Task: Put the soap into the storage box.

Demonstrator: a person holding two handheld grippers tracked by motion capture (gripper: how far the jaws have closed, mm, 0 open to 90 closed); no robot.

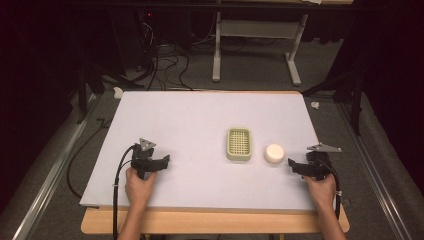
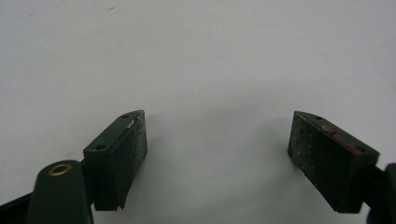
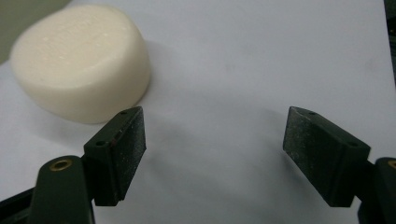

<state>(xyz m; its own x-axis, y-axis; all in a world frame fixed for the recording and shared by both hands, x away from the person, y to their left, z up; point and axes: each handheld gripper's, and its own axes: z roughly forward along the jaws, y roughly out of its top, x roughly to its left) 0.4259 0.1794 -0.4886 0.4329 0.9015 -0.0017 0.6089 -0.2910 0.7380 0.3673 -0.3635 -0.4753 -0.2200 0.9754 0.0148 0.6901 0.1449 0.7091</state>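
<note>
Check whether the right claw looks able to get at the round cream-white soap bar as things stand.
Probably yes. The right claw sits open just beside the round cream-white soap bar, with only bare white table top between them; the green slotted soap dish lies on the bar's far side.

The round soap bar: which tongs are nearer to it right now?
Right. The right tongs sit just beside the round soap bar, open and not touching it. The left tongs are far across the table, beyond the soap dish, open over bare surface.
</note>
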